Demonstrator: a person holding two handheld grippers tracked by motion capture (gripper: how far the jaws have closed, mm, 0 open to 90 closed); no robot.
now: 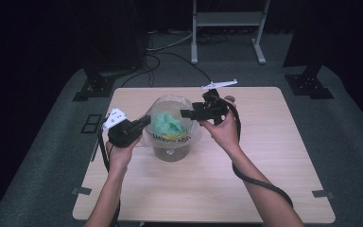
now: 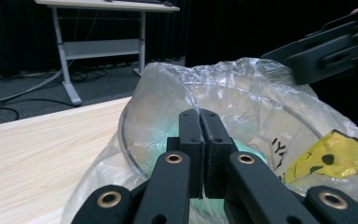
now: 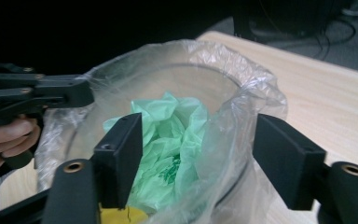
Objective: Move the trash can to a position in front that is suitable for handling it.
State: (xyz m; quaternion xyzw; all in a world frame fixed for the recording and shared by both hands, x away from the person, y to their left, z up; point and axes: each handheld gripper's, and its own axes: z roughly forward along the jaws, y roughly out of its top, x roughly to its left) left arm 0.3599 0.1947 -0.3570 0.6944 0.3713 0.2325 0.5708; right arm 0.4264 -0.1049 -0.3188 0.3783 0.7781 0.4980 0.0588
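Crumpled bag [image 1: 167,124] inside lined bin [image 1: 172,150]

High view looks down on the worktop [image 1: 274,156] from afar; both tool views closely face the bag-lined bowl [image 2: 242,98] from opposite sides.

The left gripper [image 2: 199,122] pointed at a clear bag [image 2: 242,88] lining a round bin [image 2: 135,154] on the wooden table [image 2: 42,149], its jaws closed together at the bag's near edge. Green plastic [image 2: 161,137] lay inside; a yellow smiley [image 2: 331,158] marked the bag. The right gripper [image 2: 326,51] hung above its far rim.
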